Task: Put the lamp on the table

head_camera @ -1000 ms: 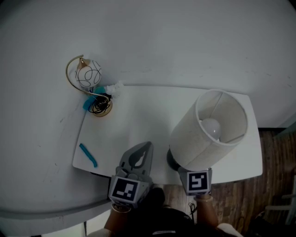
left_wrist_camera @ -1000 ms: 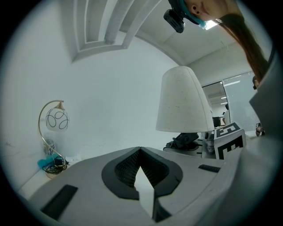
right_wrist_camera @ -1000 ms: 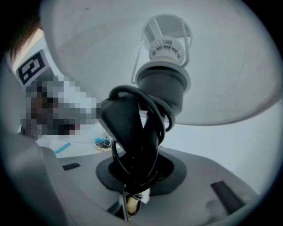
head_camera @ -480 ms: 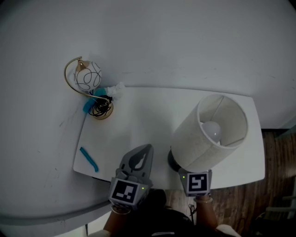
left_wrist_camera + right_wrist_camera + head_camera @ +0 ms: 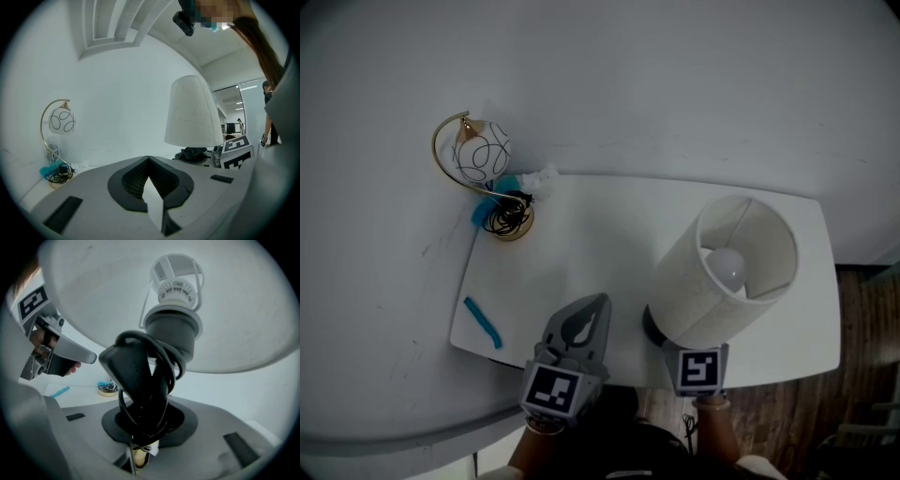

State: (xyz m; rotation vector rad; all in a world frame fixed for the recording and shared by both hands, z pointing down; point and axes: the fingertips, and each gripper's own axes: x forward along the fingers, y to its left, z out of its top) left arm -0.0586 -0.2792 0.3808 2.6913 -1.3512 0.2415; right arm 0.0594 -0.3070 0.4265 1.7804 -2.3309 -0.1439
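The lamp (image 5: 736, 272) has a white drum shade, a bulb inside and a dark base low over the white table (image 5: 581, 248) near its front right. Whether the base touches the table I cannot tell. My right gripper (image 5: 694, 361) sits under the shade, shut on the lamp's stem. In the right gripper view the black cord is wound round that stem (image 5: 140, 380), and my right gripper (image 5: 140, 446) clamps it below the socket. My left gripper (image 5: 595, 305) is shut and holds nothing, over the table's front edge. From the left gripper (image 5: 149, 159) the lamp (image 5: 192, 112) stands to the right.
A small gold-arc lamp with a patterned globe (image 5: 481, 153) stands at the table's back left corner, with black cord coiled on its base (image 5: 511, 221). A blue strip (image 5: 480, 322) lies near the front left edge. A wall runs behind the table; wooden floor (image 5: 862, 375) lies to the right.
The lamp's shade has shifted slightly back and right over the table. The left gripper has stayed where it was, shut.
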